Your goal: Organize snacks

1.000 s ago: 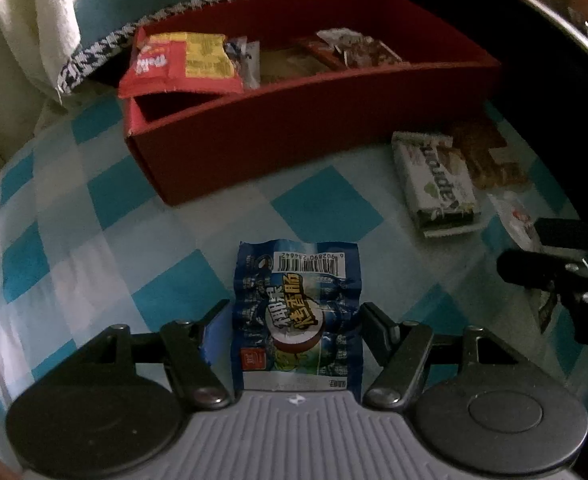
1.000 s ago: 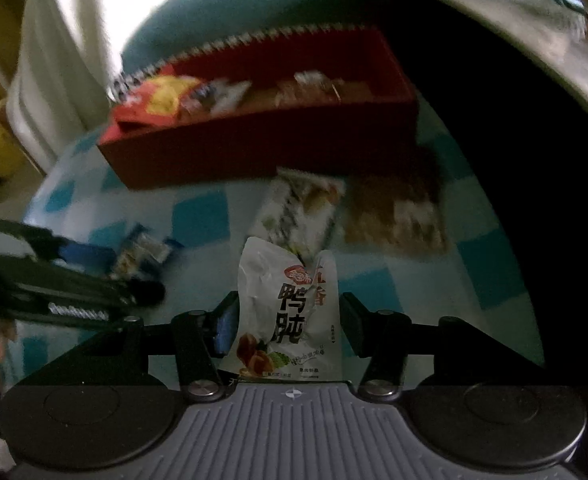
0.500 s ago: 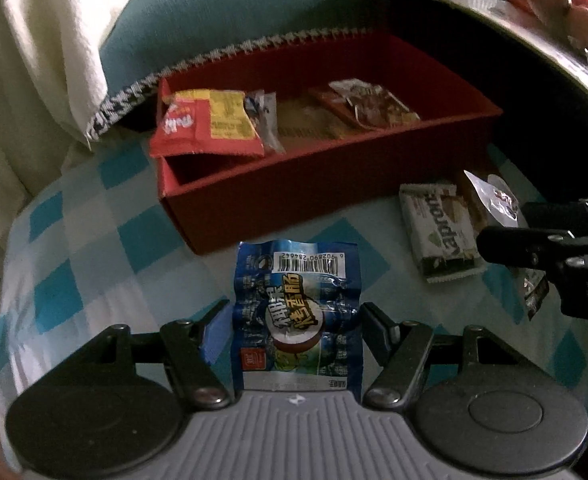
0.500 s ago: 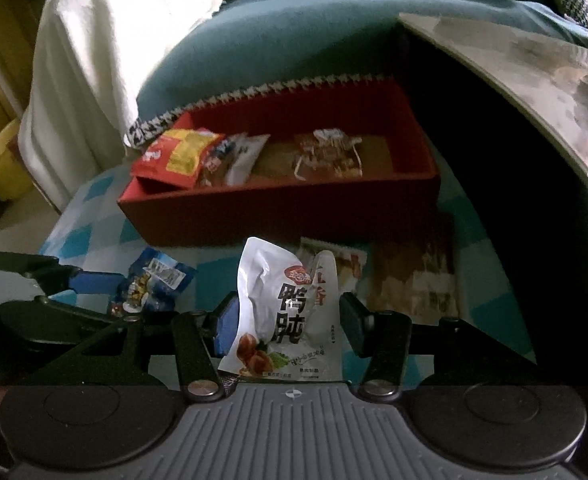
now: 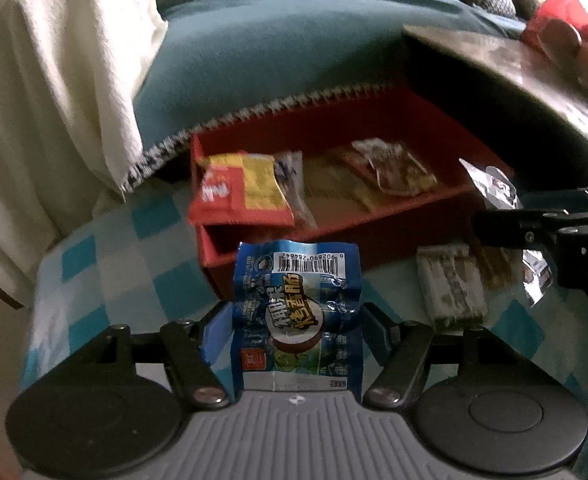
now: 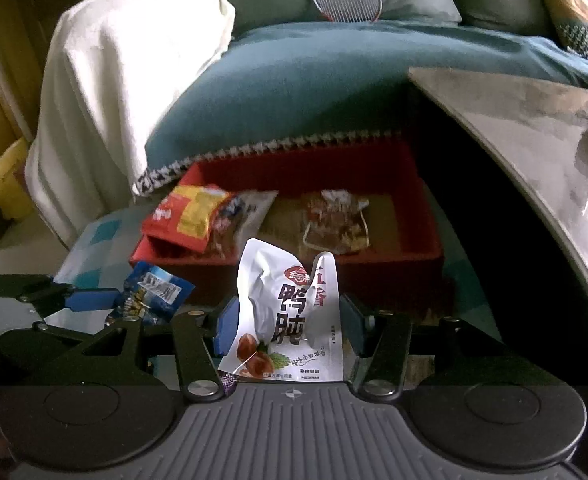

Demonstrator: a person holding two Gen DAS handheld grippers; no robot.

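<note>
My left gripper [image 5: 294,326] is shut on a blue snack packet [image 5: 298,312] with a barcode at its top, held above the checked cloth. In the right wrist view that same blue packet [image 6: 153,296] shows at the left. My right gripper [image 6: 289,324] is shut on a white snack packet [image 6: 285,320] with dark characters; in the left wrist view the white packet [image 5: 494,188] pokes up at the right edge. Ahead of both lies the red box [image 5: 414,236] [image 6: 374,262], holding a red and yellow packet [image 5: 241,192] [image 6: 185,220] and a brownish packet [image 5: 394,168] [image 6: 334,220].
A green-white packet [image 5: 450,284] and a brown one [image 5: 490,264] lie on the blue and white checked cloth [image 5: 105,276] right of the box front. A teal cushion [image 6: 314,100] and white blanket [image 6: 125,80] rise behind the box. A tabletop edge [image 6: 514,120] overhangs at the right.
Both grippers have risen with their packets and tilted up, so the box sits lower in view and the sofa behind it shows. Neither grip has changed.
</note>
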